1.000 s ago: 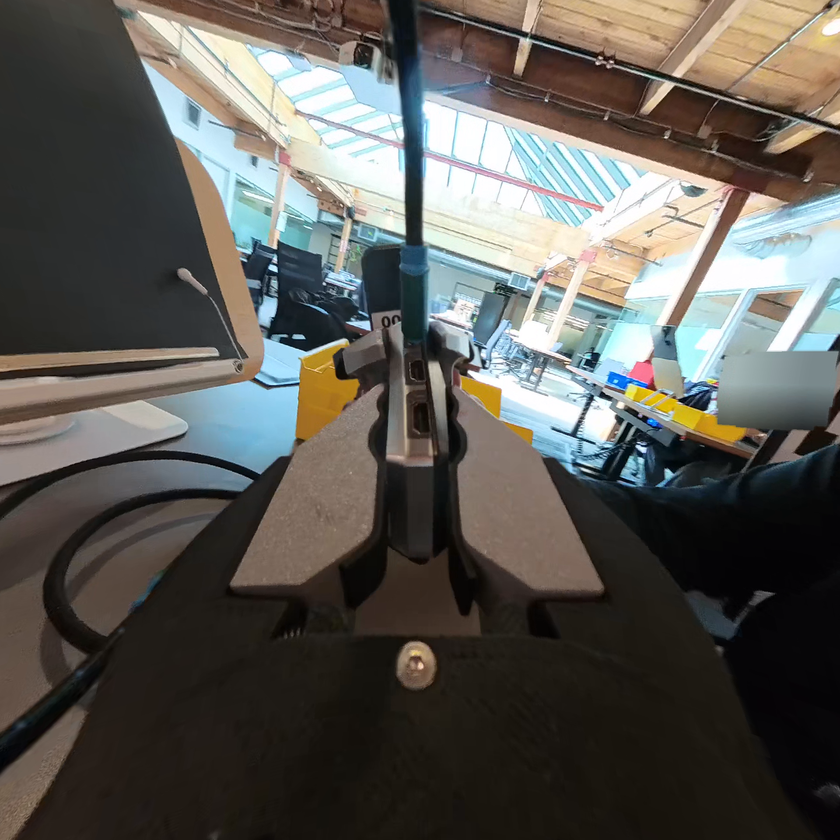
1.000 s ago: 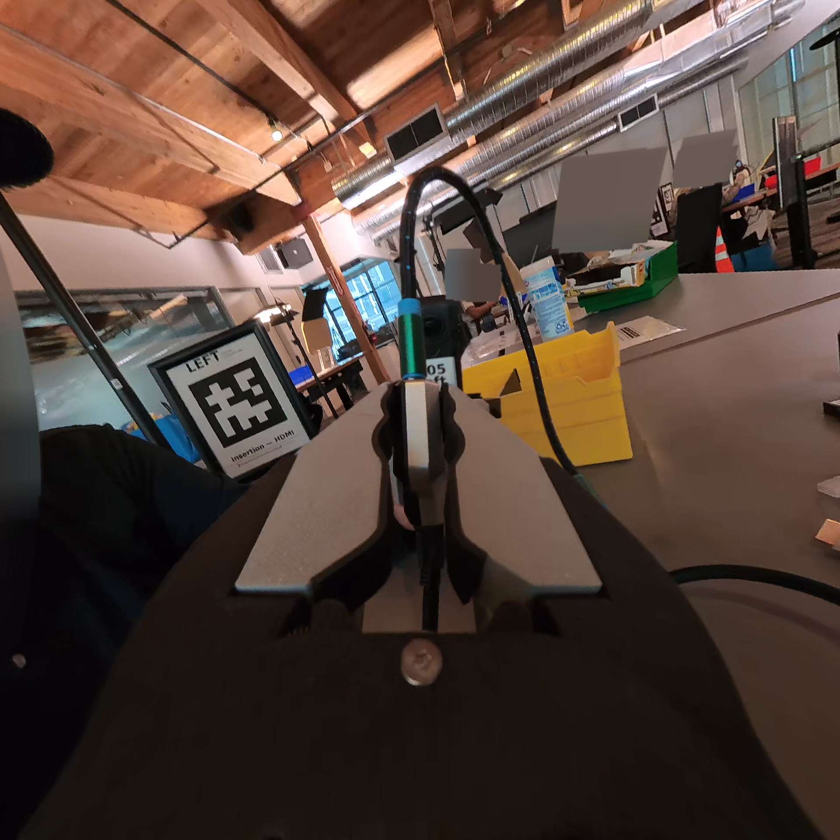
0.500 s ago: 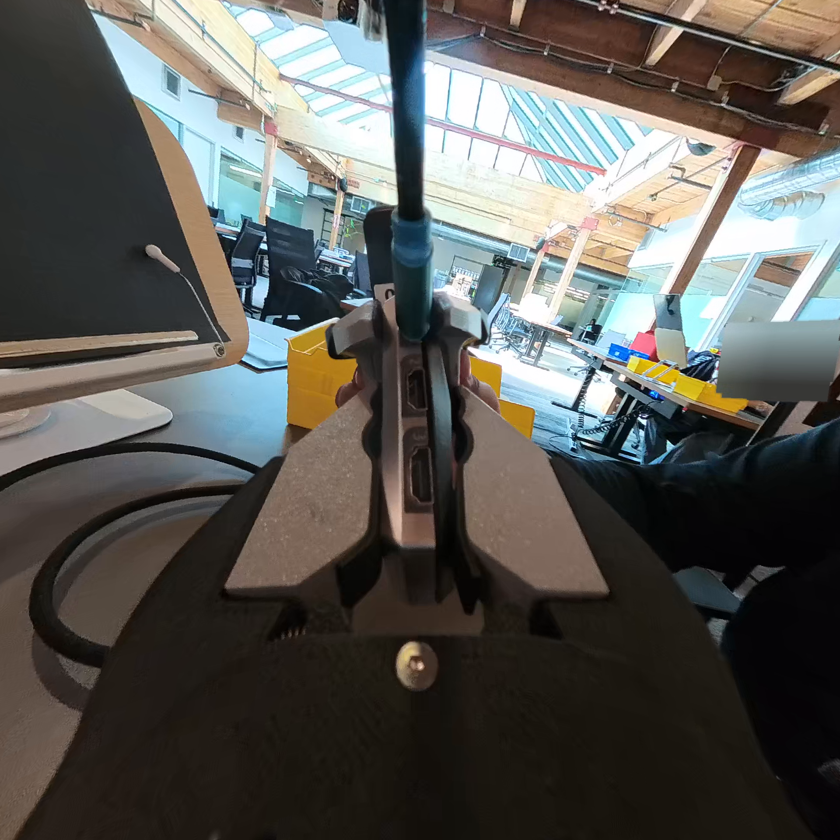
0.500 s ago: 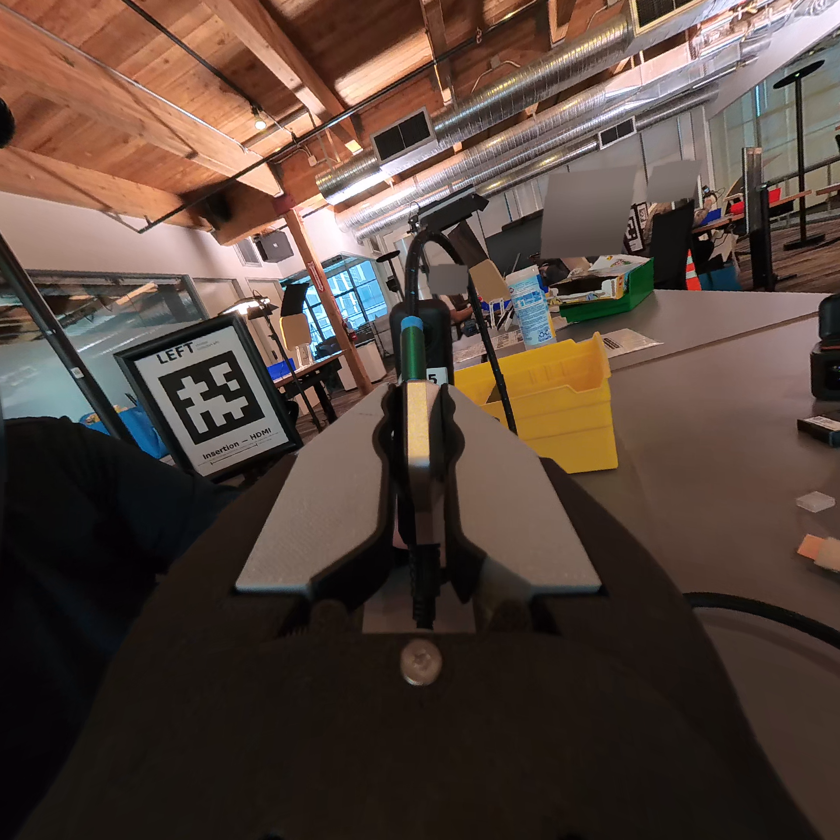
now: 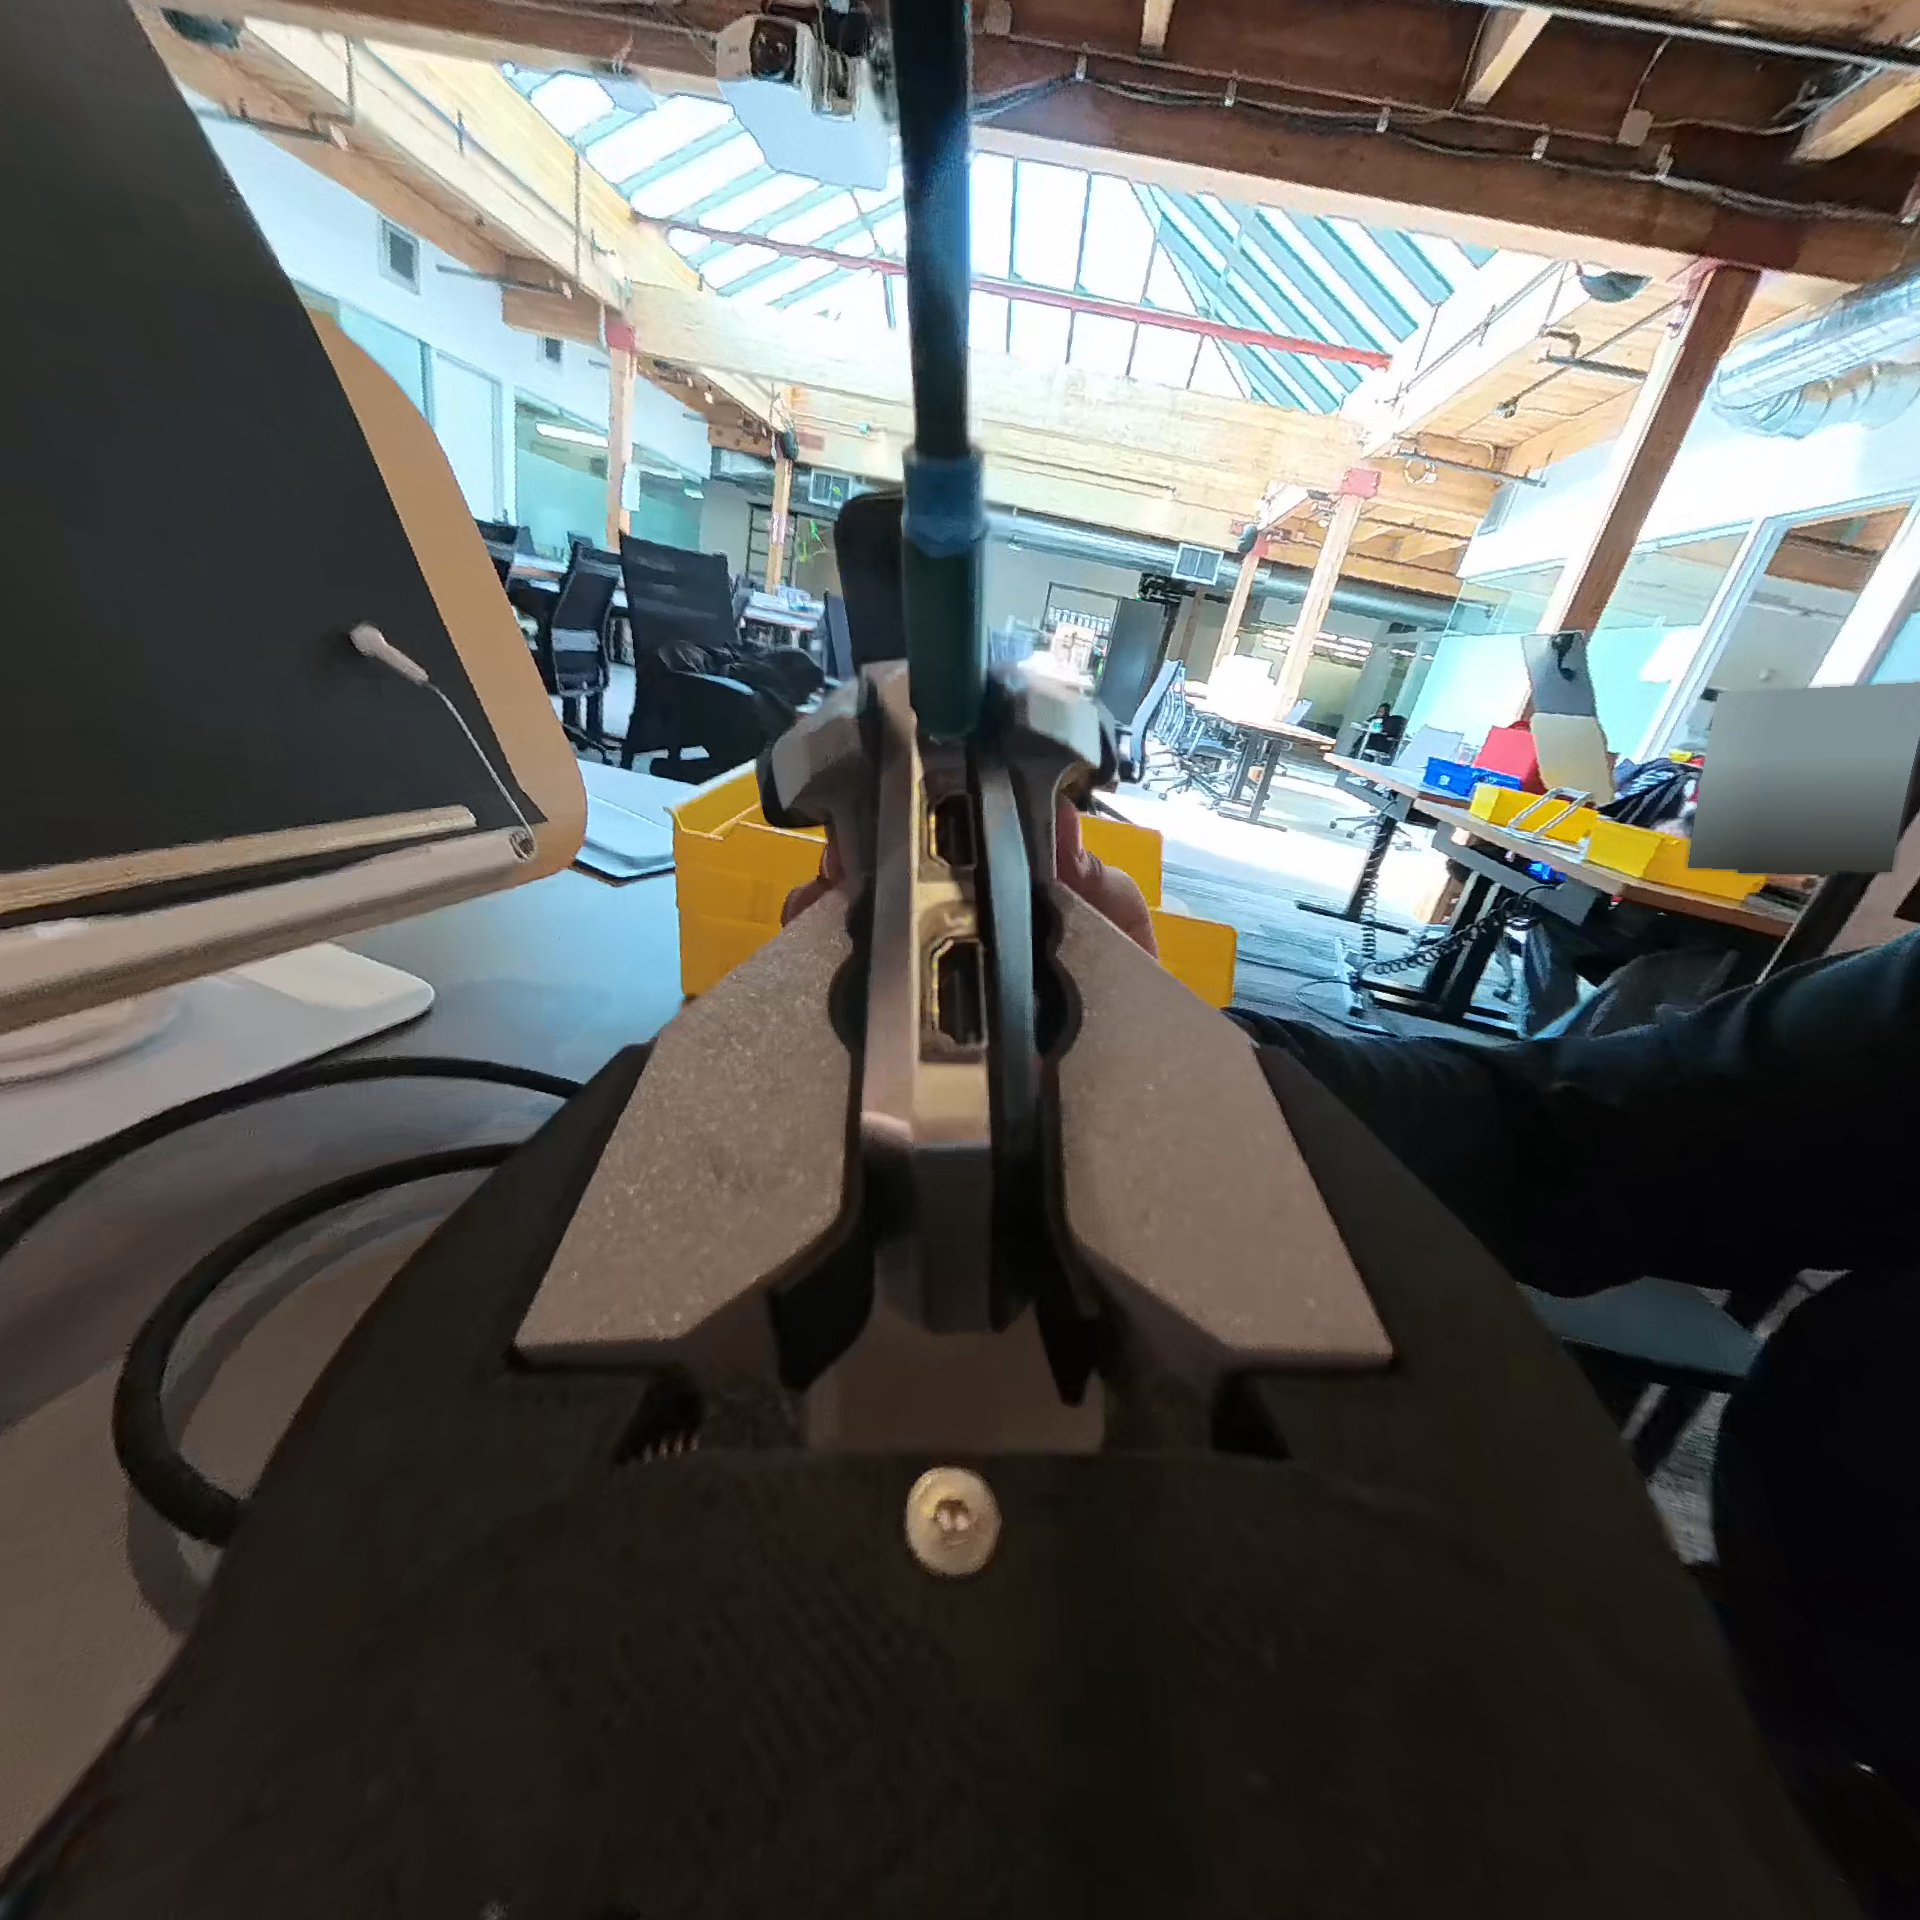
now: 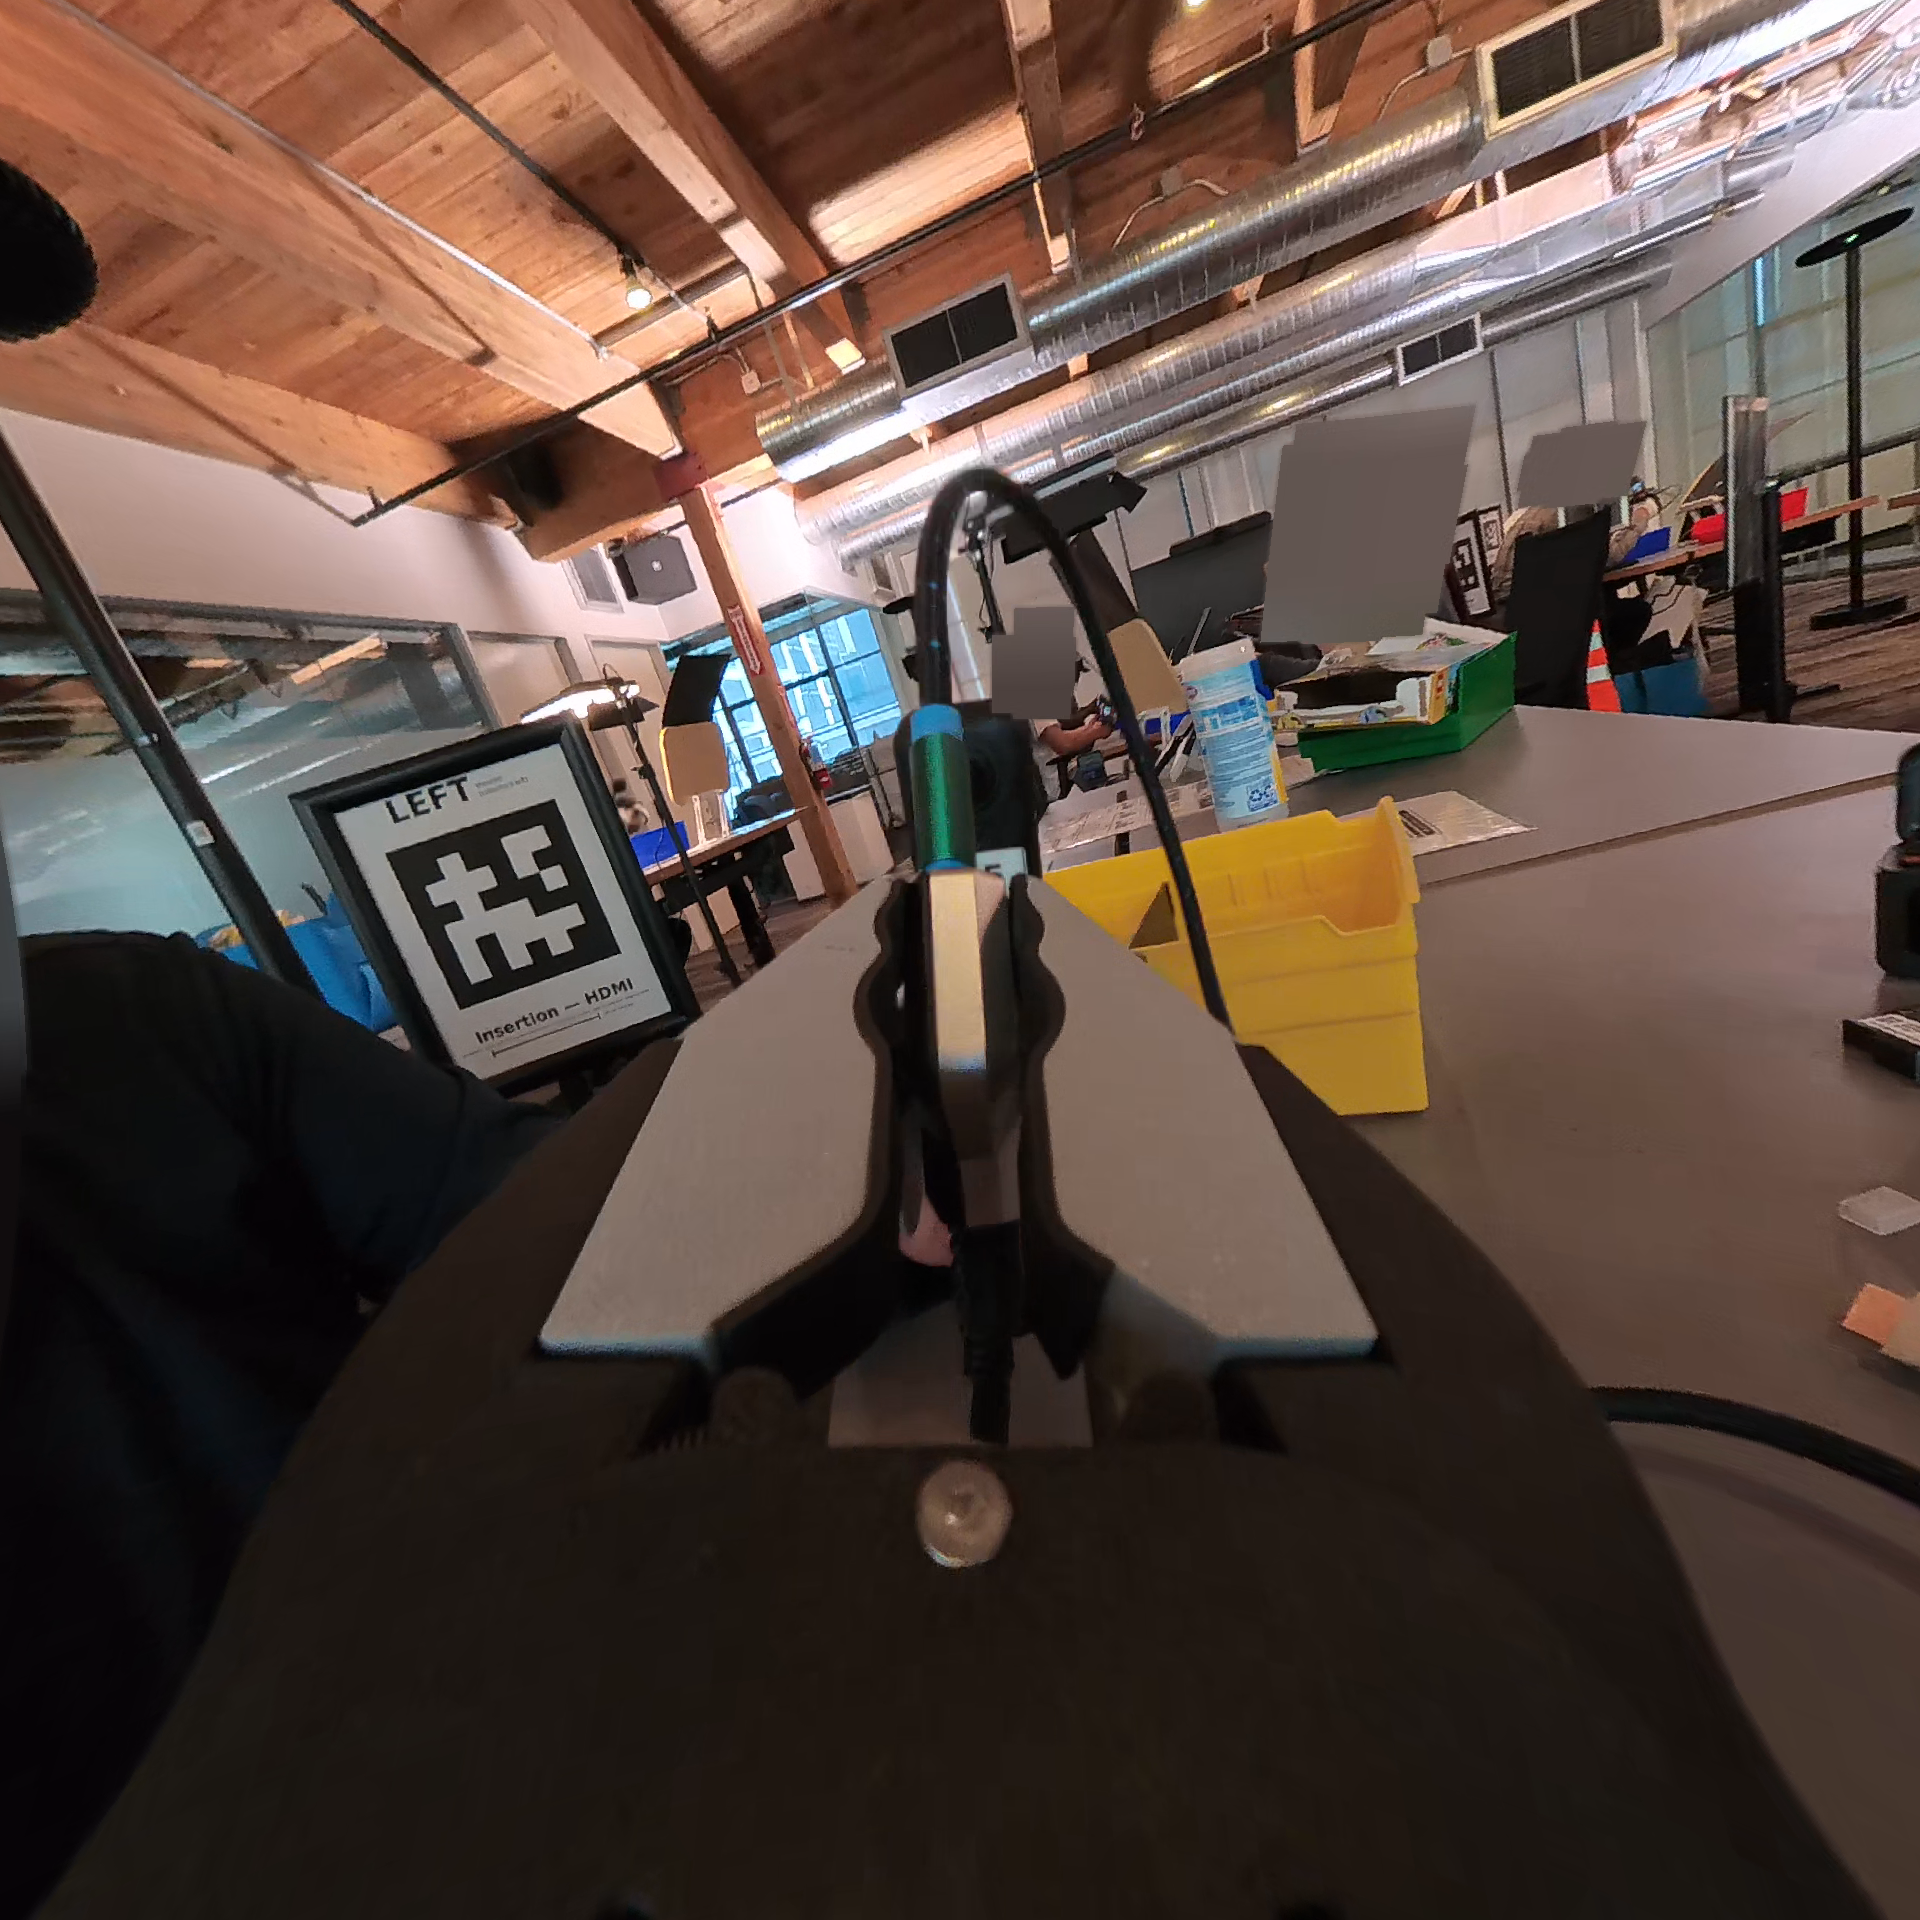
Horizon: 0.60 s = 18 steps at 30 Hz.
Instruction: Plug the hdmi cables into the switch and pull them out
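HDMI switch is a slim silver box clamped edge-on in the left claw, fingers squeezed tight against both its faces, held up off the bench. Two empty ports show on its narrow edge, one above the other. A cable with a green plug and blue collar stands straight up at 12 o'clock from the switch's far end — looks seated, though the joint itself is hidden by the fingertips.

In the right wrist view, the right claw is pinched shut on the same silver switch, with the green plug sticking out past the tips and its black cord arching over to 1 o'clock. A yellow bin sits on the bench at 2 o'clock — a framed marker sign stands at 10 o'clock.
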{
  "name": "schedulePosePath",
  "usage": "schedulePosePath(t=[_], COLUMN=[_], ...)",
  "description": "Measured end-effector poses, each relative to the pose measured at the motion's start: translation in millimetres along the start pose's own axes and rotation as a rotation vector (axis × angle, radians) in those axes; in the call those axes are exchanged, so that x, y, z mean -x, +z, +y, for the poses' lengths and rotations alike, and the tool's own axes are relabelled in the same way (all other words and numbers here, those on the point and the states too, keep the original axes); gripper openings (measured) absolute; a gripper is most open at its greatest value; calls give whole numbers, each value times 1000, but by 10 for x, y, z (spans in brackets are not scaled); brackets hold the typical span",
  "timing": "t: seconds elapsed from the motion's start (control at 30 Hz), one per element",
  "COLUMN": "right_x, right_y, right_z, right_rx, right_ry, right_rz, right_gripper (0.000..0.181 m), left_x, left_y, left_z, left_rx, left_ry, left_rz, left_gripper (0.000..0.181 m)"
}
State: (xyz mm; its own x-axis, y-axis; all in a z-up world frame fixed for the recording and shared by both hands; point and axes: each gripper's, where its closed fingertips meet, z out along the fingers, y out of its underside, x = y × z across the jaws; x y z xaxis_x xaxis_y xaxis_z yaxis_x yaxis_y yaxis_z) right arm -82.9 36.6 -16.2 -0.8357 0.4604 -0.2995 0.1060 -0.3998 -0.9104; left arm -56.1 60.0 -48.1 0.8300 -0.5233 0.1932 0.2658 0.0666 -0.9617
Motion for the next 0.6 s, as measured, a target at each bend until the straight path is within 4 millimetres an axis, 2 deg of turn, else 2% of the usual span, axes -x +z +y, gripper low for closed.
schedulePosePath(t=[0.1, 0.27, 0.37, 0.6], right_x=[-10, -111, -116, -75], right_y=[40, -12, -32, -41], right_z=[98, 177, 177, 201], right_rx=[57, 89, 73, 146], right_ry=[-4, 44, 79, 104], right_rz=[0, 17, -7, -22], right_gripper=[16, 16, 16, 18], left_x=[3, 101, 141, 90], left_y=[-119, -118, -95, -107], left_z=[-175, -61, 49, 121], left_rx=[-81, -30, 42, 110], left_ry=[8, -70, -7, 5], left_rz=[2, -23, -75, -38], left_gripper=[25, 26, 27, 26])
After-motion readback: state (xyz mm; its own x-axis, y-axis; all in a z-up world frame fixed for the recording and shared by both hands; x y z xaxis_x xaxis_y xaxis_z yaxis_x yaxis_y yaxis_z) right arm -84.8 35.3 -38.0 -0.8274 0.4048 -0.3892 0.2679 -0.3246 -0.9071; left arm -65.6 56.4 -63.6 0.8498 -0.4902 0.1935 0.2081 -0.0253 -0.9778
